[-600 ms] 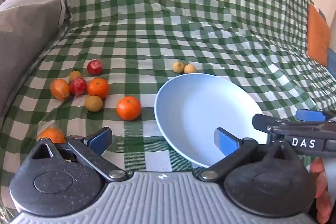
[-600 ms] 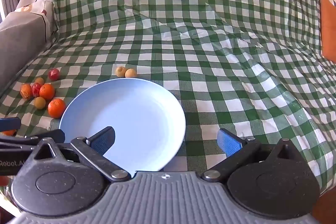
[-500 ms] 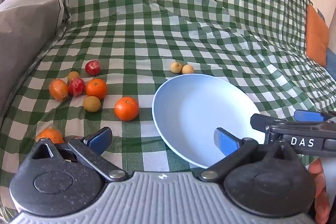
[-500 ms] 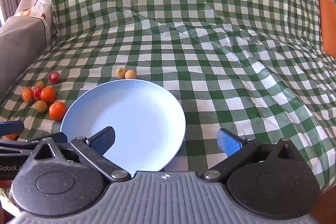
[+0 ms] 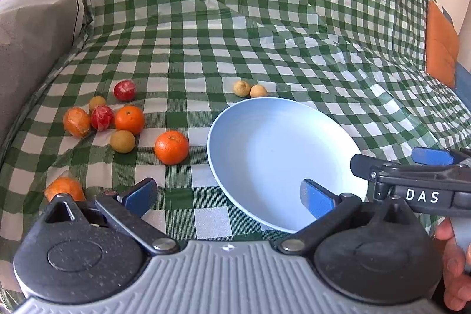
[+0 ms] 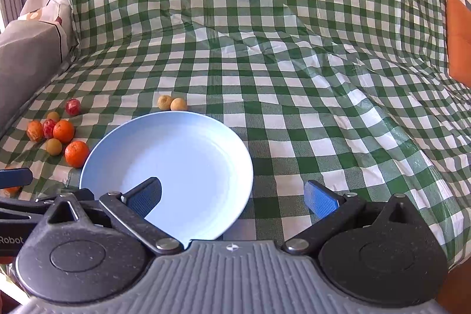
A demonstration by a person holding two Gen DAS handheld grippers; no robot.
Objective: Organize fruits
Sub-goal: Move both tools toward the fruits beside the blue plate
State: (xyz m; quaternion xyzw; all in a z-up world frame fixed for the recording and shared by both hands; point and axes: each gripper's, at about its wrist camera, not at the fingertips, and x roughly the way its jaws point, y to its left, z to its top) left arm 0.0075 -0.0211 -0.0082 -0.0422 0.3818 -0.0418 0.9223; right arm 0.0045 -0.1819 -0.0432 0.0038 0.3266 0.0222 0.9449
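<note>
Nearest, the left gripper (image 5: 226,196) hangs with its jaws spread wide and nothing between them; the right gripper (image 6: 232,196) is just as wide and bare. Under the right gripper's left finger (image 6: 144,197) lies the pale blue plate (image 5: 265,143), with no fruit on it. Ahead-left of the left gripper sits 1 orange (image 5: 171,147) apart, then a cluster of fruits (image 5: 103,119) beyond. Past the plate's far rim, 2 small yellow fruits (image 5: 250,89) touch. All rest on the green checked cloth (image 6: 294,78).

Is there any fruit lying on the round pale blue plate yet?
No, the round pale blue plate is bare; the nearest orange and the other fruits lie on the green checked cloth beside it.
</note>
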